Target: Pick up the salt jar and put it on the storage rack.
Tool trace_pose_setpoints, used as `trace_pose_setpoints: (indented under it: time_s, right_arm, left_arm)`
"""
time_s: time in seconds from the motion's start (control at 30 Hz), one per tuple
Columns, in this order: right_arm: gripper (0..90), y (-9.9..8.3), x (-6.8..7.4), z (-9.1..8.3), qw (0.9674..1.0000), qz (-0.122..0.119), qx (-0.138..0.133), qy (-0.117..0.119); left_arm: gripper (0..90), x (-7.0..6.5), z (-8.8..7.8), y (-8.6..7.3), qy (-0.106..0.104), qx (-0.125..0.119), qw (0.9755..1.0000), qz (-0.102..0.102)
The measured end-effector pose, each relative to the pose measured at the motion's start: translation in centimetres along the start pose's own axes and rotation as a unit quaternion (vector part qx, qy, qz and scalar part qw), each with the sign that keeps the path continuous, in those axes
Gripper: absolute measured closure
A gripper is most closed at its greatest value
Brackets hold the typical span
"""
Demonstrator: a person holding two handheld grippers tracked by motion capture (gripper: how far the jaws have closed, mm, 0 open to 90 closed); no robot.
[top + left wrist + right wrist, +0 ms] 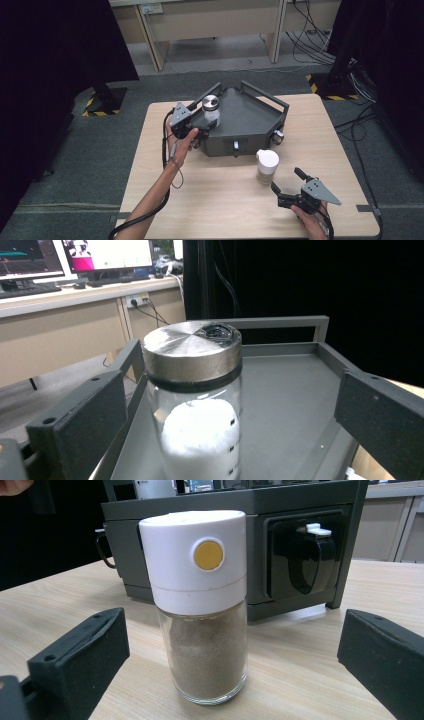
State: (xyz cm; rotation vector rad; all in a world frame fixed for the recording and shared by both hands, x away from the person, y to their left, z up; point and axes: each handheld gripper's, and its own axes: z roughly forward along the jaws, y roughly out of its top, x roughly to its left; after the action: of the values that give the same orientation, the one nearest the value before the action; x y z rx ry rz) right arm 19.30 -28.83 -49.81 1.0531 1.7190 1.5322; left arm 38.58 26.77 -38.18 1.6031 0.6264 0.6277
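Metal-lidded jar (195,405) set in grey tray (250,120), between spread left gripper (202,131) jaws, unpinched. White-capped shaker (200,605) on table, ahead of spread right gripper (286,186); pickup pending.

A light wooden table (220,200) stands on a grey carpeted floor (80,165), seen from above. On its far half sits a dark grey metal tray (250,125) with angled corners, raised walls and rail handles, its front wall facing the person. Just in front of the tray's right part, a glass shaker with a white cap (267,166) stands upright on the bare wood, holding brownish powder, close to the tray but not touching it
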Motion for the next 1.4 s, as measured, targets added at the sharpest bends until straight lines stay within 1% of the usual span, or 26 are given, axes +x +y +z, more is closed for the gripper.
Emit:
trace_pose_setpoints:
  time_s: [0.07,0.1,0.13,0.2,0.33,0.47,0.5,0.53,0.6,0.7,0.9,1.07,1.2,1.33,1.4]
  right_arm:
    - [0.2,0.0,0.0,0.0,1.0,0.001,0.0,0.0]
    - [0.2,0.0,0.0,0.0,1.0,0.0,0.0,-0.001]
    - [0.2,0.0,0.0,0.0,1.0,0.0,0.0,-0.001]
    - [0.2,0.0,0.1,0.0,1.0,0.0,0.0,0.0]
    - [0.2,0.0,0.1,0.0,1.0,0.0,0.0,-0.001]
    - [0.2,0.0,0.0,0.0,1.0,0.001,0.0,-0.001]
    - [0.2,0.0,0.0,0.0,1.0,0.001,0.0,-0.001]
    - [0.2,0.0,0.0,0.0,1.0,0.001,0.0,-0.002]
    - [0.2,0.0,0.0,0.0,1.0,0.001,0.0,-0.002]
    - [0.2,0.0,0.0,0.0,1.0,0.001,0.0,-0.002]
    - [0.2,0.0,0.0,0.0,1.0,0.001,0.0,-0.002]
    - [0.2,0.0,0.1,0.0,1.0,0.0,0.0,-0.002]
    - [0.2,0.0,0.1,0.0,1.0,-0.001,0.0,-0.002]
    - [0.2,0.0,0.1,0.0,1.0,-0.001,0.0,-0.002]
    - [0.2,0.0,0.1,0.0,1.0,-0.002,-0.001,-0.002]
  left_arm:
    - [0.0,-0.2,-0.5,-0.3,0.001,-0.003,1.0,0.003]
    - [0.0,-0.2,-0.5,-0.3,0.001,-0.003,1.0,0.003]
    - [0.0,-0.4,-1.0,-0.5,0.0,-0.005,1.0,0.008]
    - [0.0,-0.7,-1.4,-0.8,-0.002,-0.008,0.9999,0.011]
    - [0.0,-1.1,-2.1,-1.7,-0.015,-0.02,0.9997,0.003]
    - [0.0,-2.0,-2.7,-2.3,-0.027,-0.017,0.9994,0.014]
    - [0.0,-2.0,-2.7,-2.3,-0.027,-0.017,0.9994,0.014]
    - [0.0,-2.3,-3.0,-2.7,-0.032,-0.019,0.9992,0.013]
    - [0.0,-2.5,-3.2,-3.2,-0.039,-0.022,0.999,0.008]
    - [0.0,-2.7,-3.5,-3.8,-0.043,-0.027,0.9987,0.007]
    - [0.0,-3.3,-4.2,-4.6,-0.044,-0.031,0.9985,0.011]
    - [0.0,-4.0,-4.7,-5.8,-0.042,-0.022,0.9986,0.026]
    - [0.2,-4.2,-5.0,-7.1,-0.041,-0.018,0.9985,0.03]
    - [0.5,-4.6,-5.3,-8.2,-0.04,-0.014,0.9982,0.041]
    - [0.7,-4.7,-5.4,-8.8,-0.039,-0.013,0.9982,0.044]
